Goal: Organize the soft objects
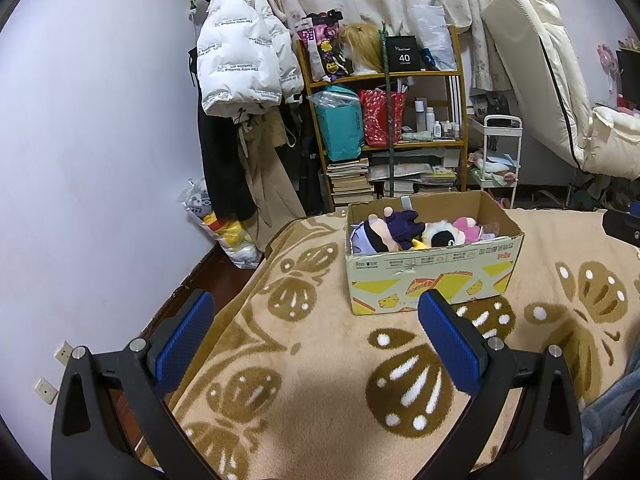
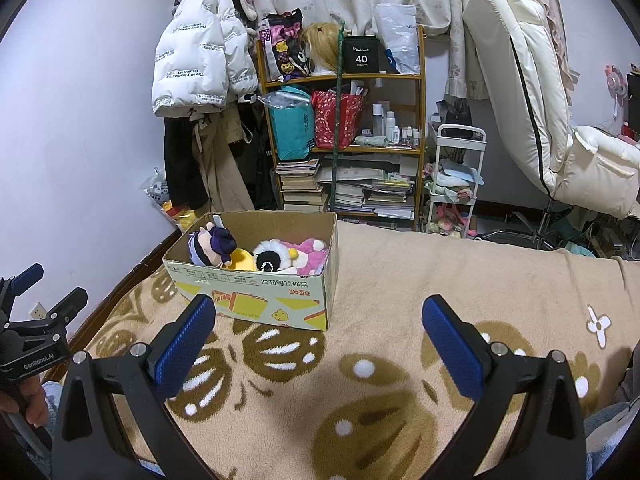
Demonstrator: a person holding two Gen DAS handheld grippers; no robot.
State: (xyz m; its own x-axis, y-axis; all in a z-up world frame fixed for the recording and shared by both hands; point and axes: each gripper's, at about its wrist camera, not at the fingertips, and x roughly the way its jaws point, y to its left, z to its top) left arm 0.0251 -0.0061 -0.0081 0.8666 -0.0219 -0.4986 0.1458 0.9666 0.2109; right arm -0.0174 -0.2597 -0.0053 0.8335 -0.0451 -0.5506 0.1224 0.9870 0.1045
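Beige butterfly blanket fills the lower frame; your left gripper and right gripper gape wide, empty. Cardboard box of plush toys sits ahead, mid-frame, likely nearer your left.

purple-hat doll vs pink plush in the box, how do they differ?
The purple-hat doll lies at the left end of the cardboard box; the pink plush lies at the right end. The doll is dark purple with a peach face; the plush is pink and white. Both are inside, untouched by either tongs.
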